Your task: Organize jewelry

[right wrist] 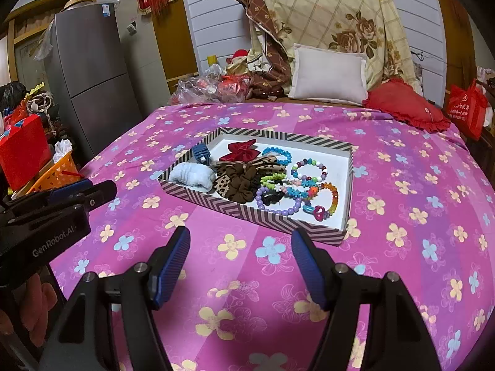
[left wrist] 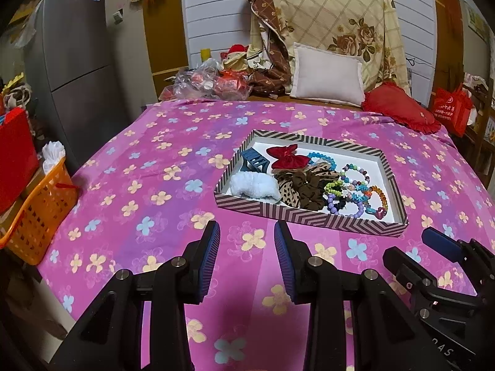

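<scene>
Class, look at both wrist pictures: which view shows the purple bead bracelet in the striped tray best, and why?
The right wrist view. There the purple bead bracelet shows as a nearly complete loop near the front of the striped tray. In the left wrist view the same bracelet sits farther off to the right, looks more squashed, and other beads cover part of it.

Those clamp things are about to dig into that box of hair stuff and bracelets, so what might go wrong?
1. The colourful beaded bracelets lie tangled together, so pulling one may drag others.
2. The shallow striped cardboard tray sits on soft pink flowered bedding and could slide or tip.
3. The brown fabric scrunchie overlaps its neighbours, inviting a double grab.
</scene>
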Motion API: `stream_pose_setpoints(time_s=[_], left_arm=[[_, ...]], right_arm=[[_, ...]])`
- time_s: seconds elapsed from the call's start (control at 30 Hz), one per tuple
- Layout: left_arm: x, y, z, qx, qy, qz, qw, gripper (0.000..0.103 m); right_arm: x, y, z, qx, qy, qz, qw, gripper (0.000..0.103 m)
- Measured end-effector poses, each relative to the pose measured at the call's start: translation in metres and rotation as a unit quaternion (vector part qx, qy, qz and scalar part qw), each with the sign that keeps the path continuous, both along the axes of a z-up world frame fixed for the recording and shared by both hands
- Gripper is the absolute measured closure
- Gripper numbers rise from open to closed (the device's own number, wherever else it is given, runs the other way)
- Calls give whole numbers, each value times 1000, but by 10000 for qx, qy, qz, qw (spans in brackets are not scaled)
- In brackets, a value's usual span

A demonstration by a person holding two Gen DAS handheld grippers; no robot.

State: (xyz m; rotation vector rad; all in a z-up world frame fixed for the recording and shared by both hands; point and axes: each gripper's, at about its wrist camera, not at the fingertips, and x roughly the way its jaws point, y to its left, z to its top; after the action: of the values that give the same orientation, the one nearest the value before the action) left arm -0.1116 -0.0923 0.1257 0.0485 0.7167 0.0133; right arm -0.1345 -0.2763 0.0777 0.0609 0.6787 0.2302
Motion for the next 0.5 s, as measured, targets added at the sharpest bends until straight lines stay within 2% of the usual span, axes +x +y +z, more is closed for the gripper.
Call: stream_pose_setpoints(time_s=[0.5], left_arm=[[1,-1,-4,18,38,0,10000,70]], right_arm=[[5,1,-6,16,79,2,10000,31]])
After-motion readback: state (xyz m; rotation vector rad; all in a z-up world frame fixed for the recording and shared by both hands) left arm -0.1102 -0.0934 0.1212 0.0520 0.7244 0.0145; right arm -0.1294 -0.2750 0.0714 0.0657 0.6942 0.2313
